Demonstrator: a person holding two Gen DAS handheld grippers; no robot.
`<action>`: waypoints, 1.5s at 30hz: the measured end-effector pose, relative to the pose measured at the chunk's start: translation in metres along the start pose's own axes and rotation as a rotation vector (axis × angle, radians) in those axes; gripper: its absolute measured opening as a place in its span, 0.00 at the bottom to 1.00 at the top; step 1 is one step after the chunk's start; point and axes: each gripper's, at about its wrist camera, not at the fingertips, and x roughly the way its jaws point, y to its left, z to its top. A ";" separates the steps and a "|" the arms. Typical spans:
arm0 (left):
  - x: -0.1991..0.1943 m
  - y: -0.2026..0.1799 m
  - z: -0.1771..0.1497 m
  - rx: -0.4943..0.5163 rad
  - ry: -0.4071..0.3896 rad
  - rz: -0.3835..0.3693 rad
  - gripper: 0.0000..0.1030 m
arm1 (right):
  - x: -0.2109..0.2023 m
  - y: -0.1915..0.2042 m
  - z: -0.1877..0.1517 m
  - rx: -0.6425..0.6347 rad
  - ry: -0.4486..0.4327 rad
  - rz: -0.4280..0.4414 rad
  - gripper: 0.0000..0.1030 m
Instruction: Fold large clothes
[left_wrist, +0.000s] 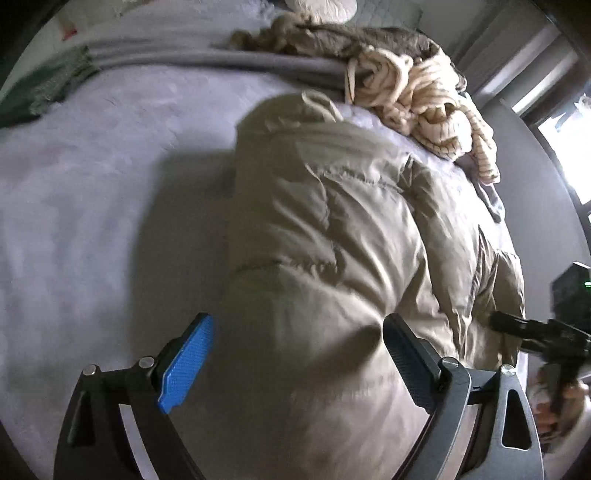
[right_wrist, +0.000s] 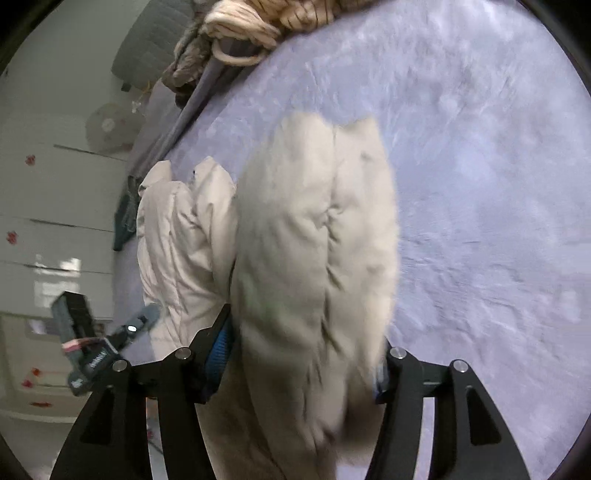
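Lying folded lengthwise on the bed (left_wrist: 92, 192), the beige padded coat (left_wrist: 332, 229) sits as a long thick bundle on the lavender cover, with its far end just short of a heap of cream knitwear (left_wrist: 417, 96) and a brown garment (left_wrist: 332, 37) piled along the far side. You have it placed there, I judge, because the bed gives a wide soft surface for so bulky a garment, and the clear stretch of cover beside it leaves room for the next fold. Your left gripper (left_wrist: 295, 354) hangs over the near end of the coat with its jaws spread wide; the blue pad (left_wrist: 186, 365) and the black one stand well apart with only coat fabric beneath them, and neither looks to press on it, so that hand has nothing in its grasp. Your right gripper (right_wrist: 303, 362) straddles a thick puffy fold of the coat (right_wrist: 314, 258), which fills the gap between the jaws. They stand partly open, and the picture is blurred there, so you cannot tell for certain whether the pads pinch the fabric or merely flank it. In each wrist view the other gripper shows at the edge, so both hands work the same near end of the coat, likely to lay the bundle down and square it.
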 end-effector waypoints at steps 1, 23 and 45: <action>-0.008 0.001 -0.004 0.001 -0.007 0.005 0.91 | -0.007 0.003 -0.001 -0.012 -0.016 -0.030 0.60; -0.015 -0.045 -0.080 0.075 0.059 0.126 0.91 | 0.001 -0.017 -0.092 -0.169 0.030 -0.291 0.18; -0.091 -0.055 -0.108 0.119 0.046 0.194 1.00 | -0.069 0.027 -0.150 -0.064 -0.033 -0.294 0.22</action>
